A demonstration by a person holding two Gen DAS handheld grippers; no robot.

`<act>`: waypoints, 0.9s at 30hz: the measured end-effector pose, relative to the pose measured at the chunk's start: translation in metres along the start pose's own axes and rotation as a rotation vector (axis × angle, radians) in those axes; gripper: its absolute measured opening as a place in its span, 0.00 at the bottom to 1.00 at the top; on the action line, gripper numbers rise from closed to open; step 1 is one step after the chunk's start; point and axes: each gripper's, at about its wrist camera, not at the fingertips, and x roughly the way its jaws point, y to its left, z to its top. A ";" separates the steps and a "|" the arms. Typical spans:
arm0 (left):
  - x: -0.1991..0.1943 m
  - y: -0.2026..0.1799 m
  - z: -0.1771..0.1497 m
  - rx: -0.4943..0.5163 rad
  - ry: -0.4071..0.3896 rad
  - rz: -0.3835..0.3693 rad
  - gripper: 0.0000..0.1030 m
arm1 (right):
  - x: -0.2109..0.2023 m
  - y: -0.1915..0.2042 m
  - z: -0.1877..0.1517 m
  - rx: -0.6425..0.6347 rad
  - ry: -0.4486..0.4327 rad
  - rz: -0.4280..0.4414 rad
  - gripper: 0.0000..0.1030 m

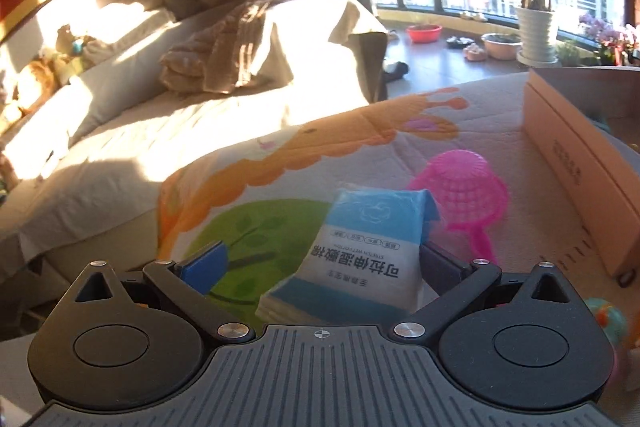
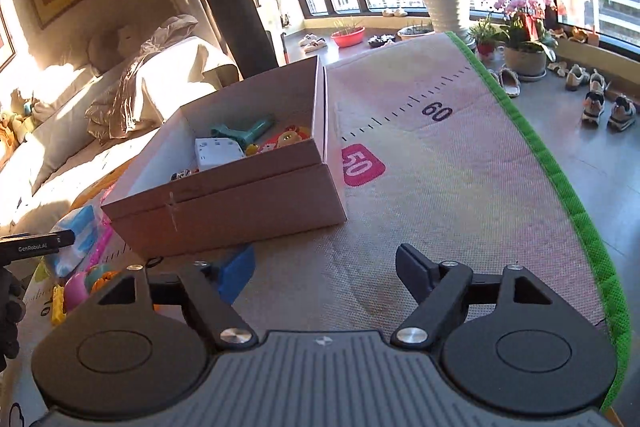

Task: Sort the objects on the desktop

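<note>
My left gripper [image 1: 320,263] is open, its fingers wide on either side of a blue and white pack of wet cotton pads [image 1: 360,251] that stands tilted between them; the right finger is against it, the left finger apart. A pink plastic sieve [image 1: 464,191] lies just beyond. The open cardboard box [image 2: 224,199] holds several toys and a white block [image 2: 218,153]. My right gripper [image 2: 326,267] is open and empty above the mat, right of the box's near corner. The pack [image 2: 76,235] and the left gripper's tip [image 2: 40,245] show at the far left of the right wrist view.
A printed play mat [image 2: 440,167] with a ruler scale and green edge [image 2: 560,187] covers the table. Small colourful toys [image 2: 80,285] lie left of the box. The box's side [image 1: 580,163] stands to the right in the left wrist view. A sofa [image 1: 140,115] is beyond.
</note>
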 end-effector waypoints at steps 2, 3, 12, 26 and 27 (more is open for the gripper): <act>-0.009 0.003 -0.002 0.003 -0.012 0.038 1.00 | 0.000 0.002 -0.005 -0.013 -0.023 0.006 0.82; -0.017 0.003 -0.003 0.003 -0.023 0.014 1.00 | 0.000 0.004 -0.006 -0.027 -0.024 -0.003 0.82; -0.078 -0.025 -0.020 0.079 -0.077 -0.274 1.00 | -0.012 0.081 -0.004 -0.187 0.073 0.327 0.82; -0.097 -0.045 -0.055 0.083 -0.019 -0.497 1.00 | -0.006 0.080 0.002 -0.210 0.086 0.194 0.11; -0.097 -0.054 -0.057 0.091 -0.012 -0.513 1.00 | -0.011 0.073 0.002 -0.207 0.072 0.163 0.13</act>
